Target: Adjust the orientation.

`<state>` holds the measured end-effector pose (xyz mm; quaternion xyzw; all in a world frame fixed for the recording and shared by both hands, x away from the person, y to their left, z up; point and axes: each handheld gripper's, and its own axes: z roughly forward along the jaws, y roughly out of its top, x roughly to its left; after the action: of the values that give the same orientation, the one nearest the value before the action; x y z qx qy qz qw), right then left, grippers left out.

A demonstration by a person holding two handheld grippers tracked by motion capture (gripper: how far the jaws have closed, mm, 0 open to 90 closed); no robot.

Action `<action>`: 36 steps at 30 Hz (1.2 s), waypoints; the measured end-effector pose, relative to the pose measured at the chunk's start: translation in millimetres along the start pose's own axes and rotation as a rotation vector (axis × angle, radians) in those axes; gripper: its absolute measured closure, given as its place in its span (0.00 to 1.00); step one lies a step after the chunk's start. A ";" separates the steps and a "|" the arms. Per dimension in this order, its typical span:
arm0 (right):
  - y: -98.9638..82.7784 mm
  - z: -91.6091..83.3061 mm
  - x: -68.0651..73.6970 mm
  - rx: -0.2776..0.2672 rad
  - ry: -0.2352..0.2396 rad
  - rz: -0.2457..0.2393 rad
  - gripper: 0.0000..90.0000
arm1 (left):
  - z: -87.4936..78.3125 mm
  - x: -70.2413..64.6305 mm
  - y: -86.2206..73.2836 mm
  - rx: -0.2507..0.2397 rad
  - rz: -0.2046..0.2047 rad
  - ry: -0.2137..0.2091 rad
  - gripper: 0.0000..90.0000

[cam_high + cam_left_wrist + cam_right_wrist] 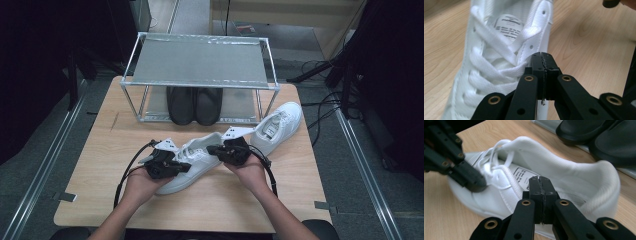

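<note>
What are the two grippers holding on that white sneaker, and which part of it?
Both grippers are shut at the near white sneaker. The left gripper seems to pinch its eyelet edge by the laces; the right gripper seems to pinch a lace, though neither hold is plain.

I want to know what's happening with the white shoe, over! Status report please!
Left tongs shut, at the laces. Right tongs shut at the near white shoe, grip unclear. Second white shoe beside it; black slippers under the rack. Nothing in the way.

White sneaker [192,165] with white laces [491,57]; second white sneaker [277,125]; black slippers [195,105]; black grippers, left [186,166], right [212,149]; light wood-grain table [225,205]; silver-grey metal rack [200,62].
</note>
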<state>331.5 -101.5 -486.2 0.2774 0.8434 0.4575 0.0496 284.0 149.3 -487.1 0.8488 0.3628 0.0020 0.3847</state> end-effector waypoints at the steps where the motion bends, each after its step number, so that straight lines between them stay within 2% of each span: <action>1: -0.2 0.1 1.2 0.002 0.001 -0.006 1.00 | -0.3 2.0 0.0 0.001 -0.005 -0.008 1.00; 16: -7.3 -5.6 16.7 0.008 -0.017 -0.017 1.00 | 1.0 13.8 5.1 0.015 0.001 -0.007 1.00; 25: -11.2 -10.2 25.9 0.023 0.014 -0.029 1.00 | 1.8 20.9 9.7 0.023 -0.001 -0.002 1.00; 29: -12.8 -14.4 27.4 0.021 0.029 -0.035 1.00 | 1.1 22.4 13.5 0.036 0.028 0.018 1.00; 35: -15.2 -16.5 31.7 0.019 0.034 -0.043 1.00 | 2.0 28.0 16.9 0.036 0.012 0.014 1.00; 36: -15.4 -16.9 30.4 0.020 0.041 -0.029 1.00 | 2.2 28.4 17.1 0.035 0.009 0.013 1.00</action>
<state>293.7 -105.0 -483.6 0.2563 0.8526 0.4540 0.0360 316.1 157.9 -485.3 0.8569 0.3614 0.0028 0.3675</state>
